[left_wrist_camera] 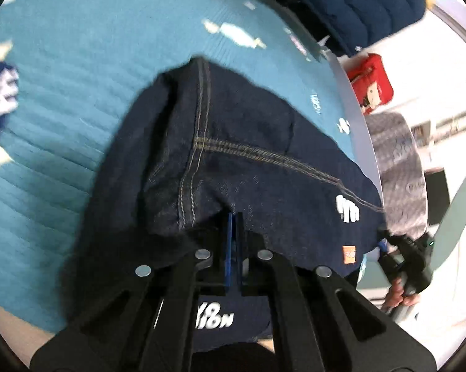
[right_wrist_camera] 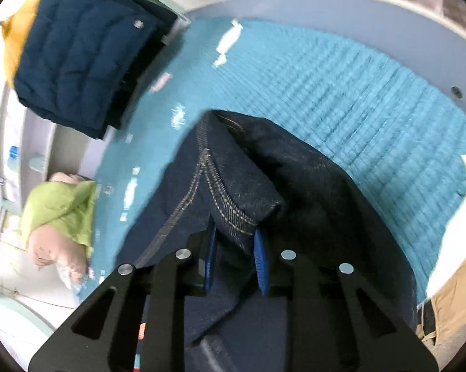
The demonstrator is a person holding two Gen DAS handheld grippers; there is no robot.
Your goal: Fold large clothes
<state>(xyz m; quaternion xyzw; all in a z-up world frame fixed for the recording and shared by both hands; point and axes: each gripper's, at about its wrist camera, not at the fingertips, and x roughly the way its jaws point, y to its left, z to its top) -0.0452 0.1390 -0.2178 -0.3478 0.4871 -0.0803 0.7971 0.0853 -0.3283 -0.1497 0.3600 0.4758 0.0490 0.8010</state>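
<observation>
Both jaws pinch jeans (left_wrist_camera: 233,155) edges; quilt (left_wrist_camera: 62,124) beyond seems open

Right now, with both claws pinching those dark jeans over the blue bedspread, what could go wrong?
1. The left claw grips only a thin edge of the jeans; the heavy denim might slip out.
2. The right claw holds a thick seam bunch, so the fold may come out crooked on the bedspread.

Jeans (left_wrist_camera: 248,142): dark matt denim, tan topstitching. Bed cover (left_wrist_camera: 78,99): teal quilted cloth, ribbed. Jacket (right_wrist_camera: 78,55): navy padded fabric. Left tool (left_wrist_camera: 233,232): matt black plastic, blue pads.
</observation>
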